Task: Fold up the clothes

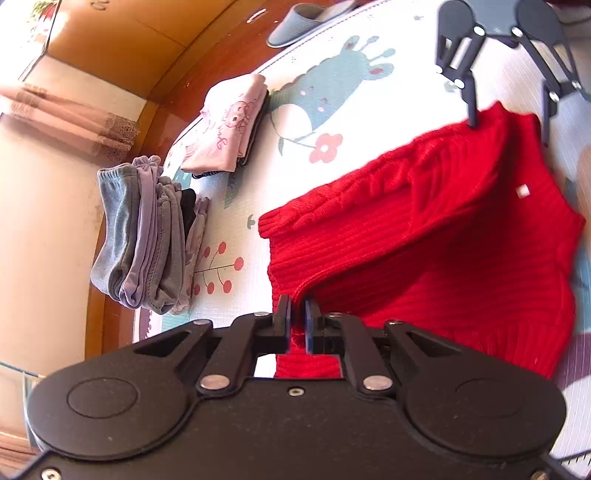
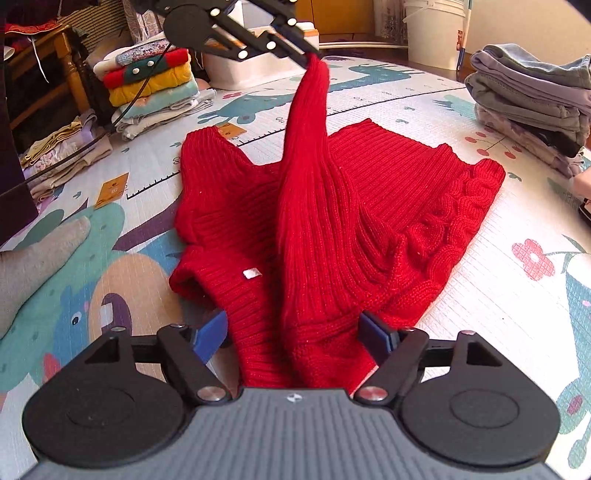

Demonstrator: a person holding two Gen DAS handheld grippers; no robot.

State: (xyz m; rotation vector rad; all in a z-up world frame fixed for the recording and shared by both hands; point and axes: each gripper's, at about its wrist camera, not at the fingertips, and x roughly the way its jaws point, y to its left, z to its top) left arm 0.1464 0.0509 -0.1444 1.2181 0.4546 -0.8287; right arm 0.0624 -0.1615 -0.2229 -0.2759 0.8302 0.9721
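A red knitted sweater (image 2: 369, 206) lies on the patterned play mat (image 2: 480, 258). My left gripper (image 1: 298, 314) is shut on a sleeve end of the sweater (image 1: 424, 221); in the right wrist view it (image 2: 312, 55) holds that sleeve lifted, stretched up from the body. My right gripper (image 2: 295, 332) is open, its blue pads either side of the sweater's near edge with cloth between them; in the left wrist view it (image 1: 509, 122) stands open over the far edge.
Folded grey and blue clothes (image 1: 147, 236) and a pink folded stack (image 1: 229, 125) lie on the mat's edge. A colourful pile of folded clothes (image 2: 147, 85), a white box (image 2: 258, 62) and a white bucket (image 2: 436, 29) stand beyond. A slipper (image 1: 303, 20) lies on the wooden floor.
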